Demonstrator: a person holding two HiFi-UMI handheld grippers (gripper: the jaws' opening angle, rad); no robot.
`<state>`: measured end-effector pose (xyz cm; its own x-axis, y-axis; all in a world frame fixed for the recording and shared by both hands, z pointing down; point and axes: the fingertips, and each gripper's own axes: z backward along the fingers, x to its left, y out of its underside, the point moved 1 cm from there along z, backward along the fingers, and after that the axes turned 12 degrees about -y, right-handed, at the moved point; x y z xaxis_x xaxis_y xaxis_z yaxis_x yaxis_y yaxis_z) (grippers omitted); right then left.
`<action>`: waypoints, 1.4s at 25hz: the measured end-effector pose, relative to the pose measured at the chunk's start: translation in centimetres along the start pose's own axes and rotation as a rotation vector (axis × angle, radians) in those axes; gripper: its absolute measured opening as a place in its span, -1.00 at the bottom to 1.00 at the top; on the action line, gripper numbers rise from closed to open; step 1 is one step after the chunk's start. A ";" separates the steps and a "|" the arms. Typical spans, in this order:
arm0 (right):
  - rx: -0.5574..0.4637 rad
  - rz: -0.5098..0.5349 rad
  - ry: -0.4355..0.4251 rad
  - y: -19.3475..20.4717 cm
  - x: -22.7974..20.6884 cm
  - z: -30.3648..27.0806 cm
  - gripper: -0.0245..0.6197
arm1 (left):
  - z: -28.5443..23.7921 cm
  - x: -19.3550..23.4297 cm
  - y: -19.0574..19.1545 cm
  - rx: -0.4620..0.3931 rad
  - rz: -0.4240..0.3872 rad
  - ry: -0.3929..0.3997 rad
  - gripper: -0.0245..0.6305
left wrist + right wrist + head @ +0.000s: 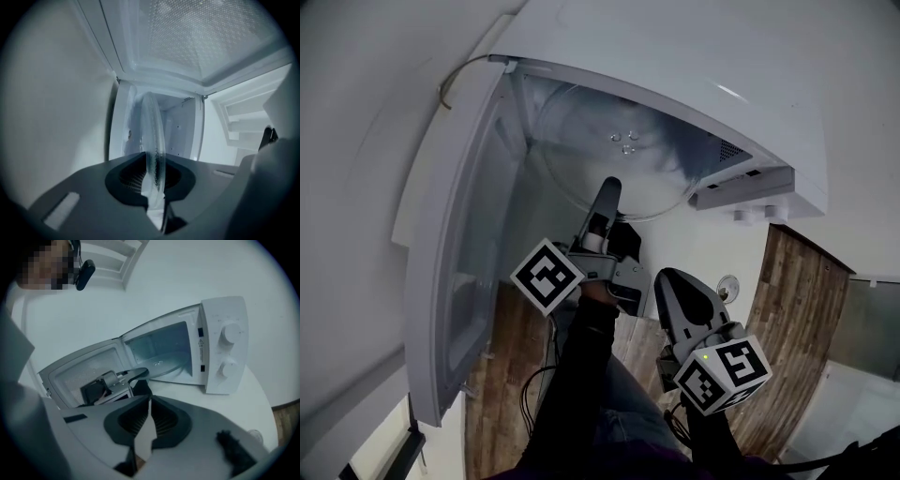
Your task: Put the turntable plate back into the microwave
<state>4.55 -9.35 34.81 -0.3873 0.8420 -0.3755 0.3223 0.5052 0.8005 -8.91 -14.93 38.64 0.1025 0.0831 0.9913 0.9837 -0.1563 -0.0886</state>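
The clear glass turntable plate (581,178) lies about level, most of it inside the open microwave (694,75). My left gripper (609,187) is shut on the plate's near rim, at the mouth of the cavity. In the left gripper view the plate (152,136) shows edge-on between the pads, with the cavity behind it. My right gripper (667,281) hangs back, lower right of the left one, shut with nothing in it. In the right gripper view its jaws (149,404) meet, and beyond them the left gripper (133,376) holds the plate (164,364) in the doorway.
The microwave door (459,262) stands swung wide at the left. Two knobs (229,333) sit on the control panel at the right. The microwave rests on a white table (253,394). Wooden floor (787,309) and loose cables (534,394) lie below.
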 end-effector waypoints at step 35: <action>0.128 0.075 0.013 0.1 -0.7 -3.5 -0.90 | -9.6 -0.4 -2.1 -0.026 0.048 -0.040 -0.81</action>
<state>1.80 -10.56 36.75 -0.3687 0.8762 -0.3103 0.4575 0.4617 0.7599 -12.45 -24.11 39.37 0.1557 0.1141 0.9812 0.9734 -0.1867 -0.1328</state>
